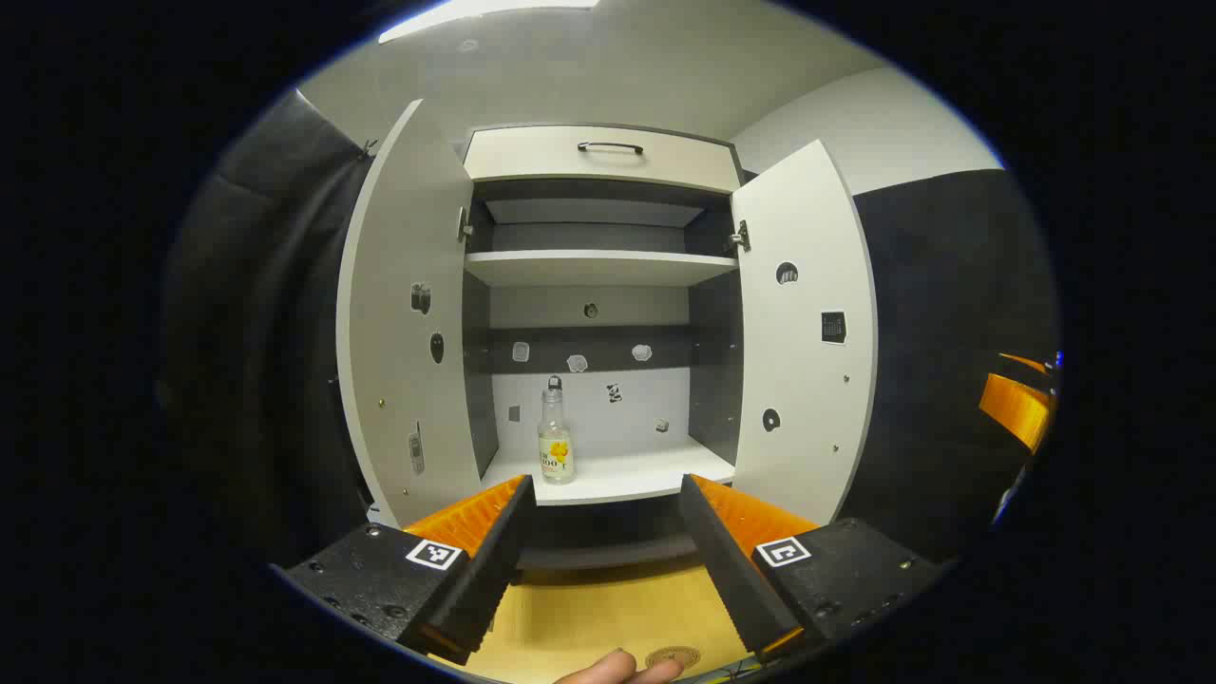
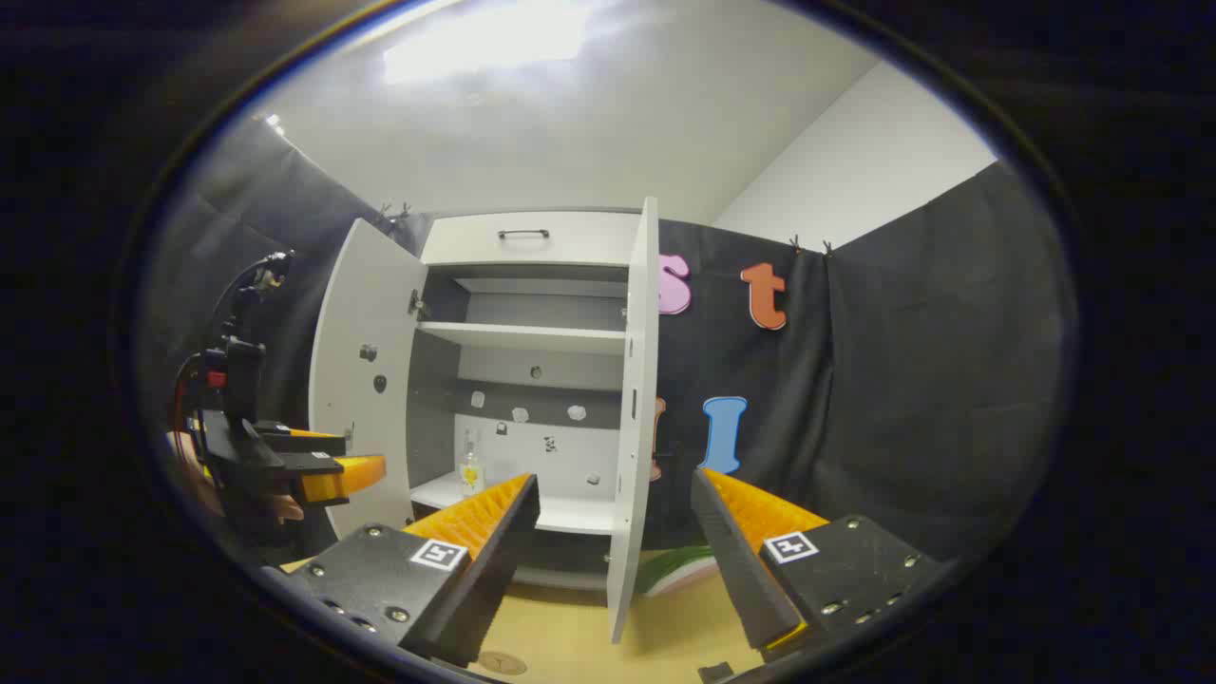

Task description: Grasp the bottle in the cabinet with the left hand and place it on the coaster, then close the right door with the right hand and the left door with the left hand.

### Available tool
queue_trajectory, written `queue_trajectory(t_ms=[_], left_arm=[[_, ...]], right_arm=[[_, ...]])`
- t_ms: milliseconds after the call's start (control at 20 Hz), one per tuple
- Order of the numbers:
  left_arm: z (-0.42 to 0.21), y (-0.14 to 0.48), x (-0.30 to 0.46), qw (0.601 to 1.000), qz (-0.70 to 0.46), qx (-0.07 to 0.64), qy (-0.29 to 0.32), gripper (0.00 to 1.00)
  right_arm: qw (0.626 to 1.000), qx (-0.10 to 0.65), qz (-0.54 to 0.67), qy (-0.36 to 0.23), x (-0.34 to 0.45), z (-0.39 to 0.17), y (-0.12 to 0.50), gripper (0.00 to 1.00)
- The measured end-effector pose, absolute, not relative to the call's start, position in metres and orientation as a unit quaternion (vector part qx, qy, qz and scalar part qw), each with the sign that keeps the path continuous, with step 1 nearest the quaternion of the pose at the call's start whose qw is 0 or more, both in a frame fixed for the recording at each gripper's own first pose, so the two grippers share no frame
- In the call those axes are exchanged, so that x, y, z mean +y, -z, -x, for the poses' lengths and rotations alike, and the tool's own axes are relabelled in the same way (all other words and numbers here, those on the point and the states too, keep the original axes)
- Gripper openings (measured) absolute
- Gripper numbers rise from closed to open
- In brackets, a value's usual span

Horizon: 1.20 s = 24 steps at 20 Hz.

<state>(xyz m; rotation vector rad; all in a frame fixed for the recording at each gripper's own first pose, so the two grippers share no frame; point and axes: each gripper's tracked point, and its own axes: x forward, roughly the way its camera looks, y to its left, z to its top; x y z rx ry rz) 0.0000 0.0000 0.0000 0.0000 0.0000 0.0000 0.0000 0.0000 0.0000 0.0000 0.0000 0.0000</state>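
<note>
A clear bottle (image 1: pixel 556 437) with a yellow label stands upright on the lower shelf (image 1: pixel 627 475) of the open white cabinet, toward its left side. My left gripper (image 1: pixel 606 503) is open in front of the cabinet, short of the shelf, with nothing between its fingers. A round coaster (image 1: pixel 673 657) lies on the wooden table near the bottom edge, beside a fingertip (image 1: pixel 617 670). In the right gripper view, my right gripper (image 2: pixel 613 508) is open, facing the right door's (image 2: pixel 635 418) edge. The bottle (image 2: pixel 470 465) and the left gripper (image 2: pixel 332 465) appear at left, the coaster (image 2: pixel 501 662) below.
Both cabinet doors (image 1: pixel 404 313) (image 1: pixel 807 332) stand swung out wide. A drawer with a dark handle (image 1: pixel 610 147) tops the cabinet. A green and white object (image 2: pixel 679 570) lies on the table right of the right door. Black cloth walls surround the booth.
</note>
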Motion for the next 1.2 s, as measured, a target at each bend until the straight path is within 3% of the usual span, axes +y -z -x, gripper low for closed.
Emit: queue_trajectory(t_ms=[700,1200], left_arm=[[-0.033,0.010,0.011,1.000,-0.001,0.000,-0.003,0.97],[-0.129,0.032,0.053,0.999,-0.013,0.006,-0.038,0.96]], right_arm=[[1.000,0.009,0.016,0.010,0.009,-0.016,0.011,0.98],[1.000,0.016,0.024,-0.006,0.035,-0.071,0.026,0.98]])
